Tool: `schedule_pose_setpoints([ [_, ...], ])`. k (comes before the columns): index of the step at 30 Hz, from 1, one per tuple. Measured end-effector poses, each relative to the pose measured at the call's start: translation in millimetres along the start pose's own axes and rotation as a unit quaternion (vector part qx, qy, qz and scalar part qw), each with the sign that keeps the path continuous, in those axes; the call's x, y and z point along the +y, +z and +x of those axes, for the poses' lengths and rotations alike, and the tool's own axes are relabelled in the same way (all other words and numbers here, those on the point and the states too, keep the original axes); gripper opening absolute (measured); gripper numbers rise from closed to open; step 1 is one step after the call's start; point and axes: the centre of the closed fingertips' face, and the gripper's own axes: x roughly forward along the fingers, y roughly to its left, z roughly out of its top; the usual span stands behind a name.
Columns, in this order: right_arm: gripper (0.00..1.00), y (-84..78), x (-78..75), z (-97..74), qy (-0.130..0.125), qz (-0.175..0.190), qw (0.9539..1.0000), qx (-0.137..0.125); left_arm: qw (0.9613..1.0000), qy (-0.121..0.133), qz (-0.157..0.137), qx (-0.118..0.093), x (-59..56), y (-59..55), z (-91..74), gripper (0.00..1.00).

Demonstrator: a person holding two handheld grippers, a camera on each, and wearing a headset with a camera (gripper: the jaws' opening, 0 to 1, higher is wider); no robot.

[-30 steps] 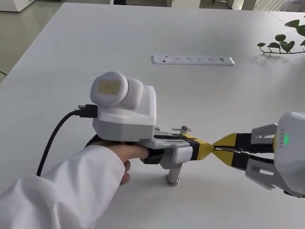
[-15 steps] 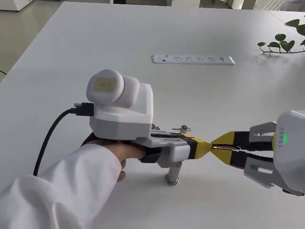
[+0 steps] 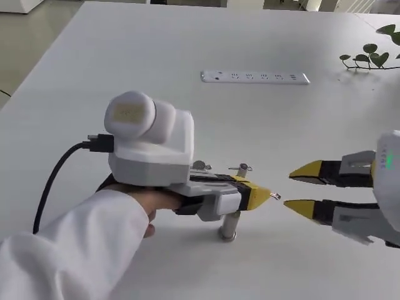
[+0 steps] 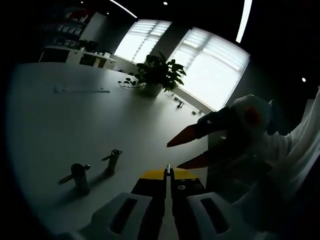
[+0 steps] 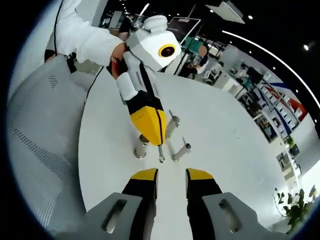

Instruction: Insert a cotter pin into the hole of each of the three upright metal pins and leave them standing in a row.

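My left gripper [image 3: 261,194] [image 4: 168,176] is shut on a small cotter pin [image 3: 274,195] [image 5: 161,153], whose loop end sticks out past the yellow tips. My right gripper [image 3: 288,190] [image 5: 171,176] stands open just right of it, jaws apart and not touching the pin. One upright metal pin [image 3: 228,226] [image 5: 140,148] stands under the left gripper. Two more upright pins [image 3: 242,169] [image 3: 200,165] stand behind it, and the nearer one carries a cotter pin. In the left gripper view two upright pins [image 4: 80,176] [image 4: 113,160] stand to the left.
A white power strip [image 3: 253,77] lies at the back of the white table [image 3: 125,56]. A trailing plant [image 3: 372,57] reaches in at the far right. A black cable [image 3: 59,178] runs off the left gripper toward the table's left edge.
The right gripper has opened, let go of the cotter pin and drawn back to the right. The left gripper keeps the pin and has shifted slightly left.
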Motion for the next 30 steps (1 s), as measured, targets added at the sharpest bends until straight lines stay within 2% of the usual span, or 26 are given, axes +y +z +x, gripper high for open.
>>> schedule_pose_setpoints([
  [2, 0.15, 1.1, 1.4, -2.4, 0.018, 0.034, 0.9991, -0.015, 1.0000, 0.002, 0.005, 0.000, 1.2, -0.3, -3.1, 0.00],
  [3, 0.15, 2.2, -1.1, -3.5, 0.015, 0.040, 0.9988, -0.022, 1.0000, 0.003, 0.009, 0.001, 1.9, -0.5, -4.2, 0.00],
  [6, 0.16, 4.6, 2.1, -5.8, 0.044, 0.093, 0.9937, -0.045, 0.9998, 0.000, 0.021, 0.005, 2.3, -1.3, -7.9, 0.00],
  [9, 0.20, 3.6, 2.9, -5.6, 0.057, 0.116, 0.9904, -0.051, 0.9994, -0.005, 0.033, 0.006, 1.5, -1.6, -10.8, 0.00],
  [11, 0.25, 3.9, 4.0, -5.1, 0.065, 0.123, 0.9887, -0.056, 0.9992, -0.021, 0.033, 0.009, -3.3, -2.6, -11.9, 0.00],
  [12, 0.25, 4.3, 5.4, -4.8, 0.071, 0.128, 0.9876, -0.057, 0.9987, -0.022, 0.044, 0.007, -3.7, -1.7, -12.4, 0.00],
  [15, 0.26, 7.8, 14.5, -4.2, 0.099, 0.143, 0.9824, -0.067, 0.9969, -0.037, 0.069, 0.000, -10.5, 0.9, -14.3, 0.00],
  [19, 0.24, 13.7, 25.2, -3.8, 0.131, 0.155, 0.9758, -0.081, 0.9955, -0.046, 0.082, 0.005, -14.4, 0.7, -14.6, 0.00],
  [21, 0.23, 14.4, 28.8, -2.7, 0.138, 0.145, 0.9767, -0.078, 0.9935, -0.060, 0.096, 0.005, -19.5, 0.7, -15.4, 0.00],
  [23, 0.23, 16.2, 32.9, -1.8, 0.147, 0.142, 0.9757, -0.078, 0.9894, -0.056, 0.134, -0.001, -20.5, 4.4, -16.3, 0.00],
  [25, 0.21, 19.7, 36.8, -1.4, 0.156, 0.140, 0.9743, -0.082, 0.9884, -0.063, 0.138, -0.005, -26.2, 6.5, -17.5, 0.00],
  [27, 0.19, 22.9, 40.3, -0.9, 0.164, 0.139, 0.9728, -0.085, 0.9846, -0.059, 0.164, 0.006, -25.9, 5.3, -18.0, 0.00],
  [28, 0.18, 24.0, 43.0, -0.8, 0.171, 0.137, 0.9720, -0.086, 0.9809, -0.061, 0.184, 0.016, -27.0, 2.8, -18.3, 0.00],
  [30, 0.13, 26.3, 47.0, -0.2, 0.178, 0.129, 0.9715, -0.088, 0.9790, -0.068, 0.192, 0.013, -31.1, 3.0, -18.4, 0.00],
])
